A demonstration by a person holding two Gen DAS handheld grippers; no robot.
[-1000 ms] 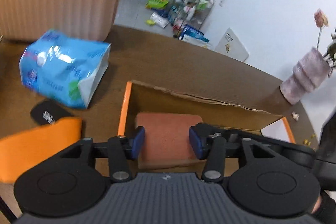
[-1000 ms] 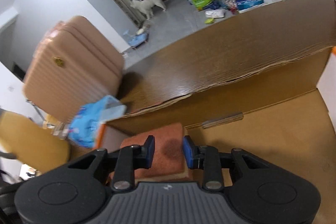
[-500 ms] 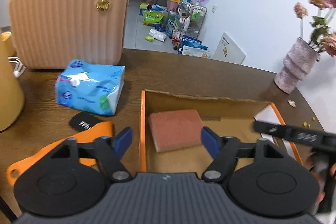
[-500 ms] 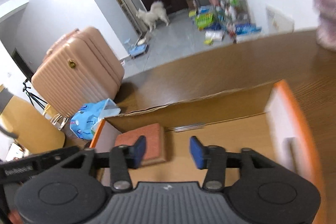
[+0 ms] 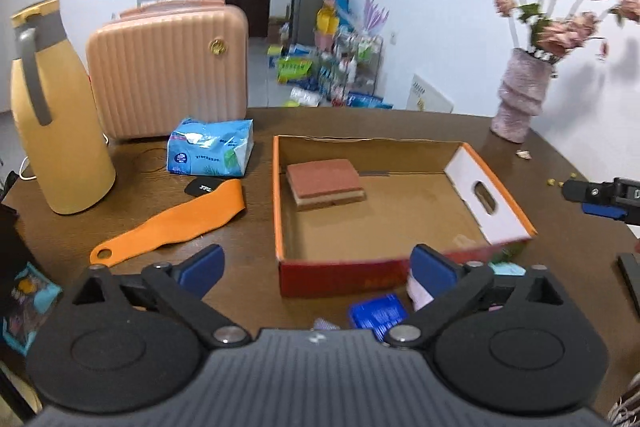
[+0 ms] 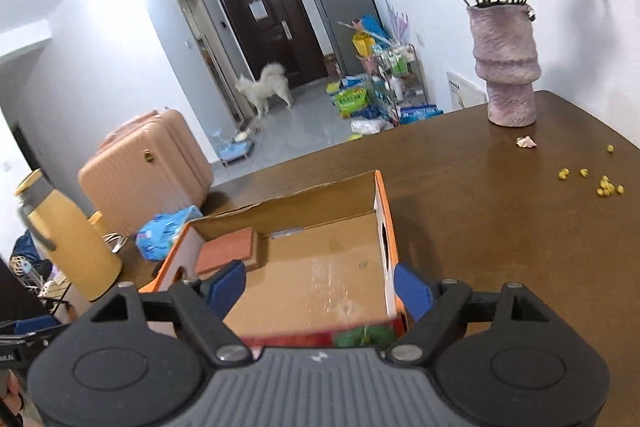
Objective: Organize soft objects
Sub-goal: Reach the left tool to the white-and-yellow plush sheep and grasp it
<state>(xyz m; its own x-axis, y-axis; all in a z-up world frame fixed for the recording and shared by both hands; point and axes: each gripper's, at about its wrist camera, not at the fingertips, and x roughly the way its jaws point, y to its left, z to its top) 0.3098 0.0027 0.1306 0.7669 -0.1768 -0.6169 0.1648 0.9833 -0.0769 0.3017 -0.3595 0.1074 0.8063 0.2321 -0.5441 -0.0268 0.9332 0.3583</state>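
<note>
Sponge [image 5: 325, 183] in cardboard box [image 5: 400, 269] on brown table [image 5: 256, 227]; both claws empty, jaws opening.

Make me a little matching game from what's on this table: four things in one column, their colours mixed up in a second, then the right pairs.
Things:
1. sponge in the cardboard box
2. tissue pack
3. jug
4. vase

Colours:
A. yellow
B. pale pink-purple
C. reddish brown
D. light blue

Pairs: 1-C, 2-D, 3-A, 4-B
</note>
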